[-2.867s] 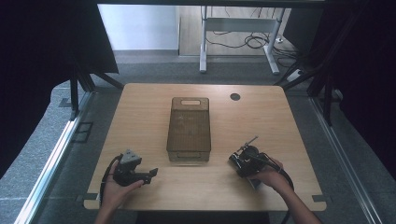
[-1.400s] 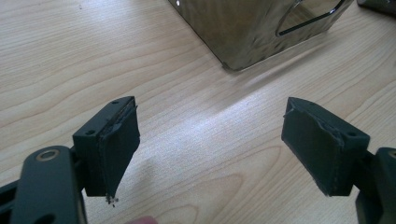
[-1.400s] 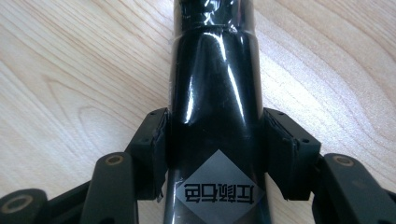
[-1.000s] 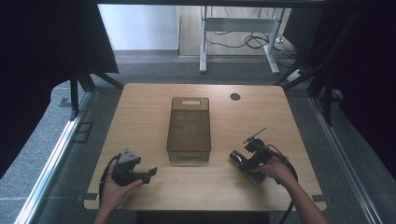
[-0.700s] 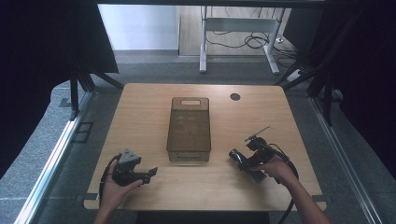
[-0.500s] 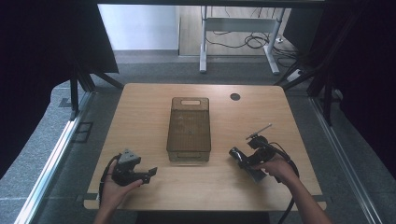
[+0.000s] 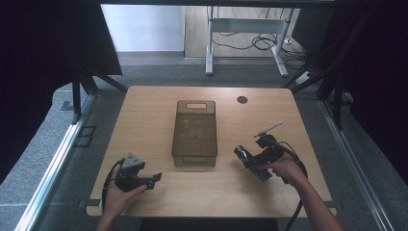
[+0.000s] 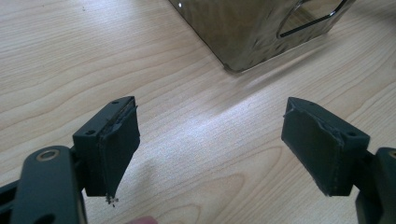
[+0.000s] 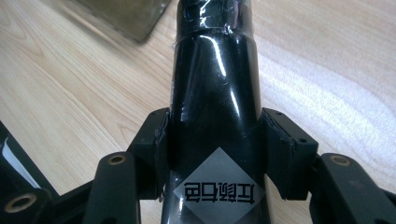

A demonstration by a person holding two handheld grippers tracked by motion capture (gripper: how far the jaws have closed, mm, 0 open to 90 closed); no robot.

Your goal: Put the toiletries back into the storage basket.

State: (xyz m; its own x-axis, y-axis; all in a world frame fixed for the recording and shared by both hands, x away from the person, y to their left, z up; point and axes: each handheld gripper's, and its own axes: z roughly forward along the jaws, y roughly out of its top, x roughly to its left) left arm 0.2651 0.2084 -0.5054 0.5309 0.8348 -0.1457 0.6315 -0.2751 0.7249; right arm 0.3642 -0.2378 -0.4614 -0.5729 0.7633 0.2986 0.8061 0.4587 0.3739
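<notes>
A translucent brown bin stands upright mid-table; its near corner shows in the left gripper view and in the right gripper view. My left gripper rests at the front left, pointing right toward the bin. Its jaws stand wide apart with bare wood between them. To the right of the bin's near end, my right gripper is shut on a glossy black cylinder that bears a grey diamond label. The cylinder lies low over the table.
A round black grommet sits in the table's far right part. A thin pale rod sticks up from the right gripper. Cables trail from both grippers to the front edge. Dark curtains flank the table, and a metal desk frame stands beyond it.
The right gripper, shut on the black cylinder, has shifted a little to the right and away from the front edge, turning slightly. The left gripper has stayed put.
</notes>
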